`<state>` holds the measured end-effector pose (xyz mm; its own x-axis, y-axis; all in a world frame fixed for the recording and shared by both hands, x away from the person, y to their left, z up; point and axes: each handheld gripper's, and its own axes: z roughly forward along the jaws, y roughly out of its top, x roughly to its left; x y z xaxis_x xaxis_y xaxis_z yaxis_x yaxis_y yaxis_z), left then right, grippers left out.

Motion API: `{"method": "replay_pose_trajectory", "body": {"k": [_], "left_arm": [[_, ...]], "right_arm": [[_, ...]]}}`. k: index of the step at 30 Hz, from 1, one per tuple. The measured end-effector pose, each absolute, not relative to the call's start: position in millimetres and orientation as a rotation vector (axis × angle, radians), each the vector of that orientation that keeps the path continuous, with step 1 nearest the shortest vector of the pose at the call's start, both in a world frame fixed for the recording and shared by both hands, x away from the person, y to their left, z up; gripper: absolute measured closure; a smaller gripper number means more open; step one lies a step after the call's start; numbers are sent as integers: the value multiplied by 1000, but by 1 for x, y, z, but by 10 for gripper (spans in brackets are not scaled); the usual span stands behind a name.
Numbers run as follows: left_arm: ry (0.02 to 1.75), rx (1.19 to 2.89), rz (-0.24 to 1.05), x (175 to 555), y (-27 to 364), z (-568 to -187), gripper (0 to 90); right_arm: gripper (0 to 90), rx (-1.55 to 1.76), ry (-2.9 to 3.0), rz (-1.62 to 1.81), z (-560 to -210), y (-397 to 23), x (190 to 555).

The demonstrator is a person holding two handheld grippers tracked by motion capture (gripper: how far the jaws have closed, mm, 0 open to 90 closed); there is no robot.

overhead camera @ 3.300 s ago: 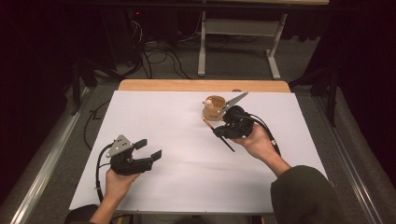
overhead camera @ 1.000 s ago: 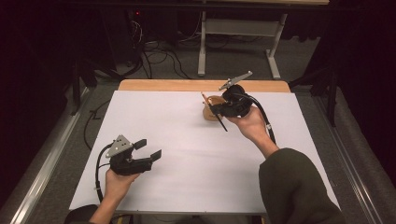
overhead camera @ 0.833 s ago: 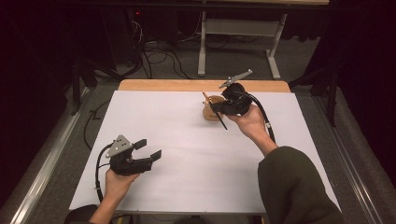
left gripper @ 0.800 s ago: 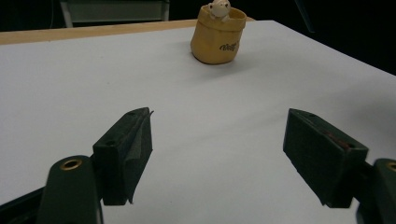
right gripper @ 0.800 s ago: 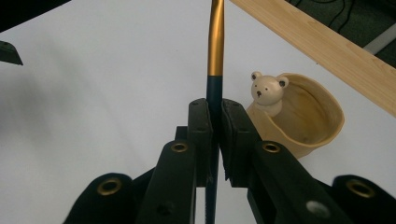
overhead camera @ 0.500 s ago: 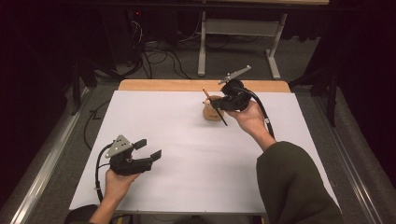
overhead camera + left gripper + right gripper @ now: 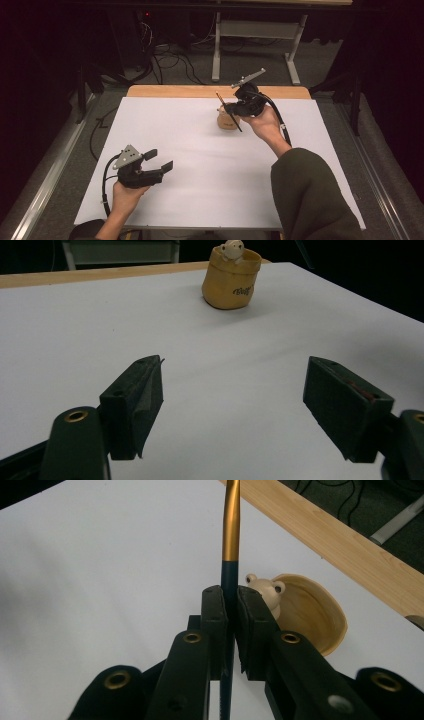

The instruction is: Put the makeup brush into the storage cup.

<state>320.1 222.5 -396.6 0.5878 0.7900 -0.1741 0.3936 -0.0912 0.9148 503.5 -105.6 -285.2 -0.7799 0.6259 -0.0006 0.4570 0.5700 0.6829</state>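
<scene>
A yellow bag-shaped pot [image 7: 227, 120] [image 7: 231, 277] [image 7: 310, 612] with a small frog figure [image 7: 265, 592] on its rim stands at the far middle of the white table [image 7: 200, 150]. My right gripper [image 7: 231, 108] [image 7: 228, 597] hovers just right of and above the pot, shut on a thin dark pen with a gold upper part [image 7: 230, 525] [image 7: 229, 111]. The pen stands tilted, its lower end beside the pot. At the near left, my left gripper [image 7: 160, 160] [image 7: 232, 390] is open above the bare table, with nothing between its pads.
A wooden strip [image 7: 215, 91] [image 7: 340, 540] borders the table's far edge. Beyond it are a grey frame [image 7: 250, 35] and cables [image 7: 170, 55] on the floor. A metal rail [image 7: 55, 165] runs along the table's left side. A dark sleeve [image 7: 310, 195] covers the near right.
My right gripper with the pen has shifted a little upward and away, staying over the pot. The left gripper has kept still.
</scene>
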Motion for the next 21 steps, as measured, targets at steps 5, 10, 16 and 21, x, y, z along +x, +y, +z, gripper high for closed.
{"method": "replay_pose_trajectory", "body": {"k": [5, 10, 16, 21], "left_arm": [[984, 1710, 444, 320, 223, -397, 245], [984, 1713, 442, 319, 223, -396, 245], [984, 1715, 444, 320, 222, -396, 244], [982, 1708, 443, 319, 222, -396, 245]], "right_arm": [[849, 916, 2543, 1022, -284, -104, 508], [850, 927, 2517, 1037, -282, -103, 513], [850, 949, 2489, 1054, -282, -103, 520], [850, 988, 2457, 1073, -285, -106, 526]]}}
